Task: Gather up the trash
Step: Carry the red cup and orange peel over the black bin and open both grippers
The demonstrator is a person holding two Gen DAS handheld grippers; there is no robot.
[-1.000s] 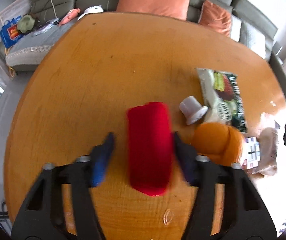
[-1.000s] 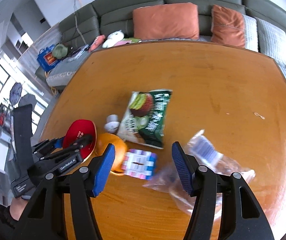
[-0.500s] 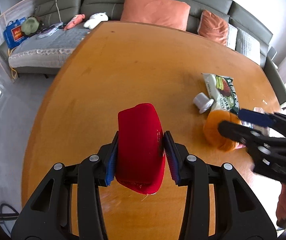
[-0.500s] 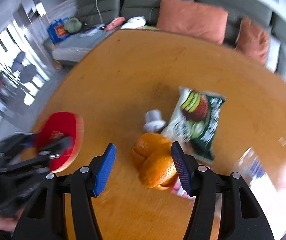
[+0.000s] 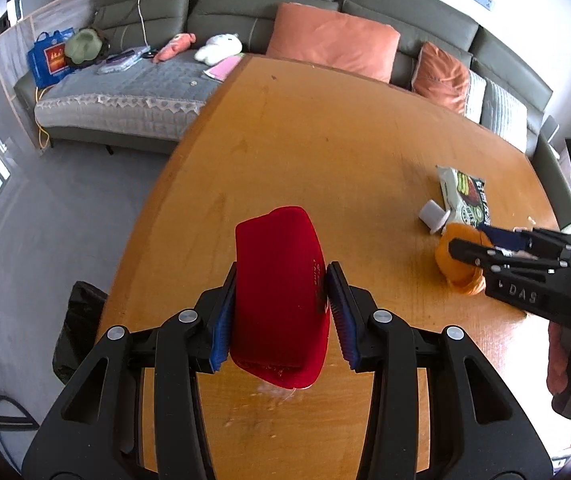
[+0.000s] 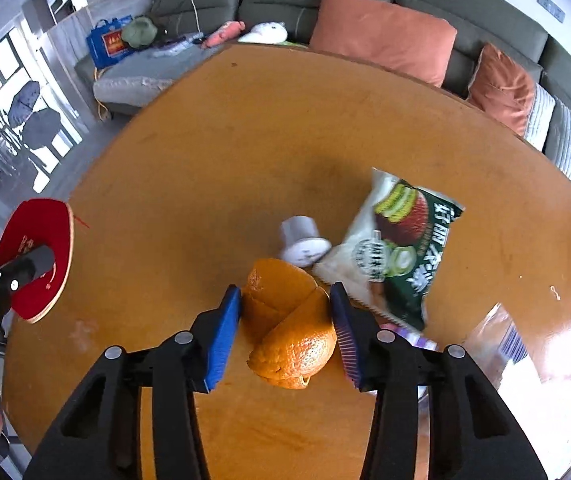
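Note:
My left gripper (image 5: 282, 292) is shut on a red paper plate (image 5: 277, 280), folded between the pads and held above the wooden table (image 5: 325, 140) near its left edge; the plate (image 6: 33, 240) also shows at the far left of the right wrist view. My right gripper (image 6: 285, 296) points down over an orange peel (image 6: 289, 320) lying on the table. Its jaws are closing, and both pads touch the peel's sides. From the left wrist view the right gripper (image 5: 469, 248) sits at the peel (image 5: 457, 276).
A green and white snack bag (image 6: 397, 248) and a small white cup (image 6: 303, 240) on its side lie just beyond the peel. A clear plastic bag (image 6: 501, 340) is at the right. A black bin bag (image 5: 77, 328) stands on the floor left of the table. A sofa lies behind.
The left gripper closed on the red plate, lifted it and carried it toward the table's left edge. The right gripper moved from the plastic bag to the orange peel and narrowed around it.

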